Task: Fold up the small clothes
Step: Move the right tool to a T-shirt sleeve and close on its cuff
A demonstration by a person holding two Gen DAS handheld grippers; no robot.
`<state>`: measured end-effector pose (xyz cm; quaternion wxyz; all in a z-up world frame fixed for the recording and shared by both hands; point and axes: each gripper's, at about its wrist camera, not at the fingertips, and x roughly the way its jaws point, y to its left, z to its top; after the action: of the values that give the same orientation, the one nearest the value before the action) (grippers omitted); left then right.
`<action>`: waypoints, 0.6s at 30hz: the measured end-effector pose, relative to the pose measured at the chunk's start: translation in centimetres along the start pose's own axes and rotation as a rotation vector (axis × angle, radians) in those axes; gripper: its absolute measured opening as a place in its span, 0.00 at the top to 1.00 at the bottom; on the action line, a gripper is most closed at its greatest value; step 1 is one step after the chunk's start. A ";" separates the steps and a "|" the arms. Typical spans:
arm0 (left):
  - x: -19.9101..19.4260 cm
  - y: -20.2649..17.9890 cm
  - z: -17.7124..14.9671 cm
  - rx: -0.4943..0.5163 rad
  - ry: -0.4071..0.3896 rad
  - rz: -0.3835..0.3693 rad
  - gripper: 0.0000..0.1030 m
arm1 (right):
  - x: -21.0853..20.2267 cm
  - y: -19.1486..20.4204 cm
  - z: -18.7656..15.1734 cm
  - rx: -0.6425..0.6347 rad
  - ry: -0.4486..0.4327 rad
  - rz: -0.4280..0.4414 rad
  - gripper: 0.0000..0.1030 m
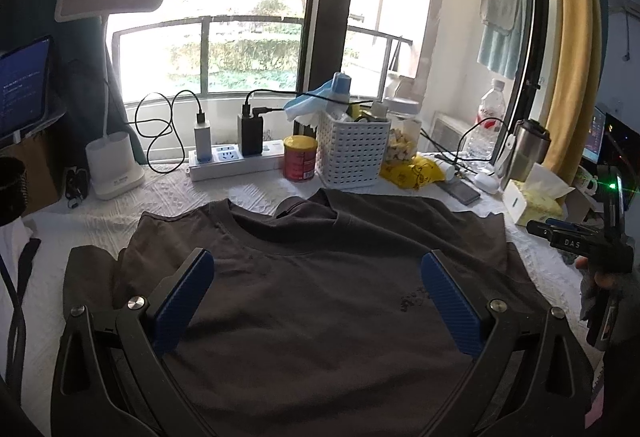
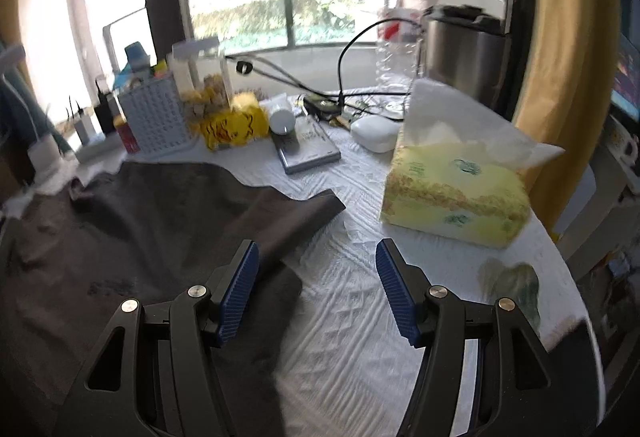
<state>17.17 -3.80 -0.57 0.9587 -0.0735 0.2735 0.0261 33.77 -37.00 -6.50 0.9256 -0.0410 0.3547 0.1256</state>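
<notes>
A dark grey-brown t-shirt [image 1: 320, 297] lies flat on the white textured cloth, neck toward the window. My left gripper [image 1: 318, 261] is wide open above the shirt's chest, holding nothing. In the right wrist view the shirt [image 2: 132, 237] fills the left half, and its right sleeve [image 2: 296, 217] lies folded over toward the middle. My right gripper [image 2: 316, 253] is open and empty above the shirt's right edge, its left pad [image 2: 240, 285] over the sleeve. The right gripper also shows at the right edge of the left wrist view [image 1: 580, 241].
A white basket [image 1: 352, 149], a red tin [image 1: 300, 157], a power strip [image 1: 236, 161] and a desk lamp [image 1: 112, 165] stand behind the shirt. A tissue box [image 2: 456, 193], a steel mug [image 2: 464, 53], a bottle [image 2: 396, 37] and cables sit at the right.
</notes>
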 end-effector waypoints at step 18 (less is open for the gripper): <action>4.5 1.4 -0.8 -0.023 0.112 0.051 0.01 | 7.7 -0.5 2.0 -0.024 0.138 0.124 0.41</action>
<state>20.44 -2.47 -3.79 0.9400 -0.0791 0.3281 0.0495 40.76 -35.57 -10.15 0.8888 -0.0384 0.4180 0.1840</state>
